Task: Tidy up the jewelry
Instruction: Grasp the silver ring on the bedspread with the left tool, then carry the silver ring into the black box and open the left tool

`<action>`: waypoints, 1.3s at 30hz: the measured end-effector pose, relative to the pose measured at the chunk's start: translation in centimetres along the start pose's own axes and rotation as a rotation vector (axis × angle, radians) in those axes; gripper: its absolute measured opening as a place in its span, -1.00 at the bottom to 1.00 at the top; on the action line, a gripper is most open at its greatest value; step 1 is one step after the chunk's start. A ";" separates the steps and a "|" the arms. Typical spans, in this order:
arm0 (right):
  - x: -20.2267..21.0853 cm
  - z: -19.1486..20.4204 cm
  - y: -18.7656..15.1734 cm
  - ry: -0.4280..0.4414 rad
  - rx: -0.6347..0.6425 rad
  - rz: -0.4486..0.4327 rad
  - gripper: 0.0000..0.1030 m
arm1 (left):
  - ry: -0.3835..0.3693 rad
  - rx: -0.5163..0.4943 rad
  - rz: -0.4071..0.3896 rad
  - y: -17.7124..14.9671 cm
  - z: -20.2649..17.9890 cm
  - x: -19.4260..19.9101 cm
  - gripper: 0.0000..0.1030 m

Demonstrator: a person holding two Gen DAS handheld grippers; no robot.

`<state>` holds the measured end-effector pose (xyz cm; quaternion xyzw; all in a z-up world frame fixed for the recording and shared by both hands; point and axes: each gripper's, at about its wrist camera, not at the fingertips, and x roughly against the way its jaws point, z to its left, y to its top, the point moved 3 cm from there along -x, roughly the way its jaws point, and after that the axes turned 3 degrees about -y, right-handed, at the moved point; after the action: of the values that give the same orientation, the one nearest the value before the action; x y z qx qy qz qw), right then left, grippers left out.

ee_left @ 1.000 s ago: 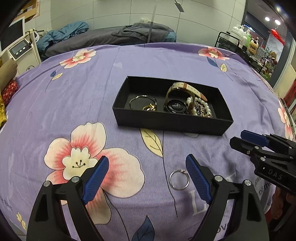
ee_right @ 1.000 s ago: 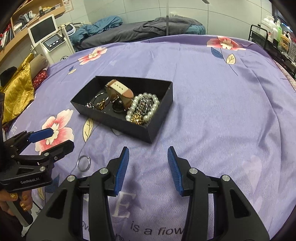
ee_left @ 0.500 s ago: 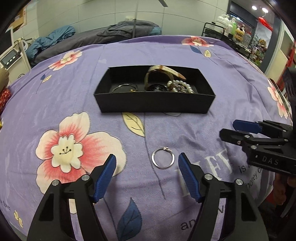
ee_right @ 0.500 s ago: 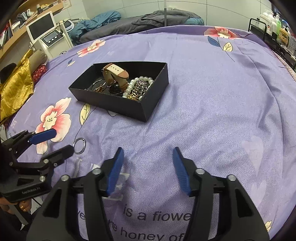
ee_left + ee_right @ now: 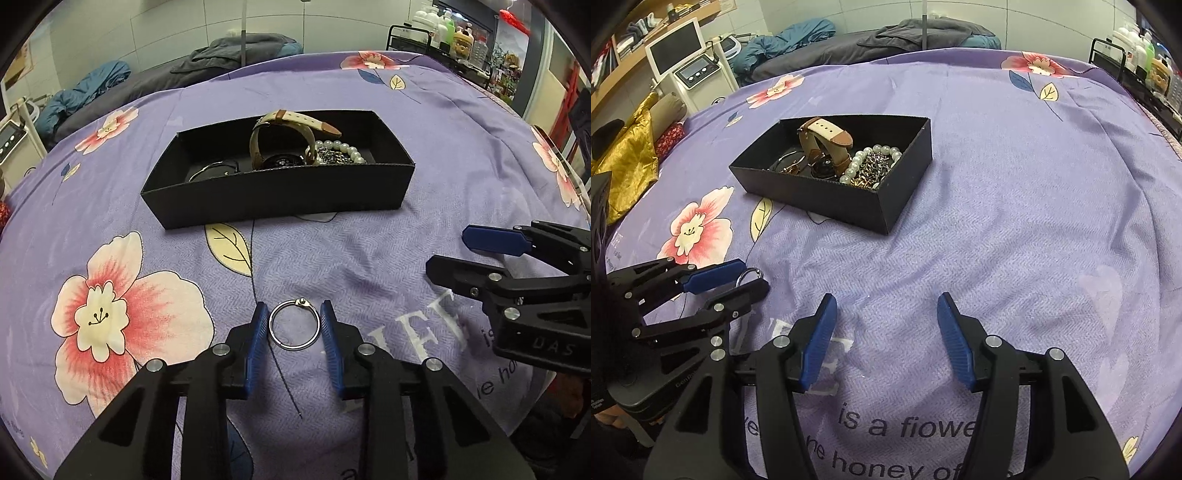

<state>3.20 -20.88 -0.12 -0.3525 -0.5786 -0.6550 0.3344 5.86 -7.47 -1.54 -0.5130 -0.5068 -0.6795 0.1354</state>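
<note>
The left gripper (image 5: pixel 294 325) is closing around the ring (image 5: pixel 294 324) at lower centre, pads not yet pressing. The right gripper (image 5: pixel 886 332) is hovering half open, holding nothing.

I see a purple flowered bedspread (image 5: pixel 1015 229), gold fabric (image 5: pixel 628 162) off its left edge, a white monitor stand (image 5: pixel 679 59), and bottles on a black rack (image 5: pixel 447 31).

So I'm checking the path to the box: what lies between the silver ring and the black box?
Only bare purple bedspread with a printed leaf, seen in the left wrist view, separates the ring from the box.
</note>
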 end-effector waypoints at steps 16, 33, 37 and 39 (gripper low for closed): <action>0.0 0.1 -0.1 -0.005 0.012 0.004 0.12 | 0.012 0.022 -0.018 0.8 0.4 0.9 -0.44; 0.0 0.2 -0.2 -0.009 0.021 0.011 0.12 | 0.044 0.078 -0.130 8.4 3.6 1.9 -0.44; 0.1 0.4 0.0 -0.014 0.032 0.010 0.12 | 0.033 0.100 -0.123 9.3 3.9 1.1 -0.45; 0.4 0.4 0.1 -0.020 0.040 0.002 0.12 | 0.038 0.103 -0.117 9.7 4.1 0.6 -0.45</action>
<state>3.11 -20.51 0.31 -0.3530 -0.5945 -0.6395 0.3361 14.75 -8.25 4.09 -0.4619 -0.5676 -0.6687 0.1314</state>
